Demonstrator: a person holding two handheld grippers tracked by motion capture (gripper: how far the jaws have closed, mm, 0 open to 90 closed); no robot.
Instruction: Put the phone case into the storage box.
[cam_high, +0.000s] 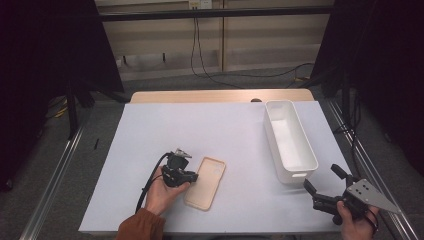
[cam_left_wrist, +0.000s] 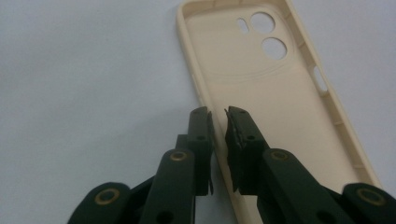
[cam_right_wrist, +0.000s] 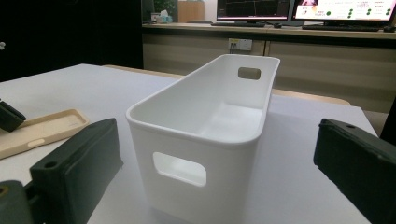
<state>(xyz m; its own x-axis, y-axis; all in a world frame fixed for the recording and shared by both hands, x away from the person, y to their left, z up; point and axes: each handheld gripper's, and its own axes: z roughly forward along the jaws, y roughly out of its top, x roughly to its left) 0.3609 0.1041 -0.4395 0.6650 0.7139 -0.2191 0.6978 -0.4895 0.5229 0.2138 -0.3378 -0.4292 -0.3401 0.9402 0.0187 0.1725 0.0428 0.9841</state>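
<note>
A beige phone case (cam_high: 207, 182) lies inside-up on the white table cover, camera holes toward the far end. My left gripper (cam_high: 193, 176) is at the case's left long edge. In the left gripper view its jaws (cam_left_wrist: 219, 119) stand almost together, straddling the thin side wall of the case (cam_left_wrist: 275, 107), one jaw outside and one inside. My right gripper (cam_high: 321, 176) hovers at the table's front right corner, jaws wide apart and nothing between them. It faces the near end of a white bin (cam_right_wrist: 196, 135).
The long white bin (cam_high: 270, 125) with handle cut-outs stands lengthwise at the right of the table, with nothing inside it. The white cover (cam_high: 200, 125) spans the table top. Dark curtains flank both sides, and cables run across the floor beyond.
</note>
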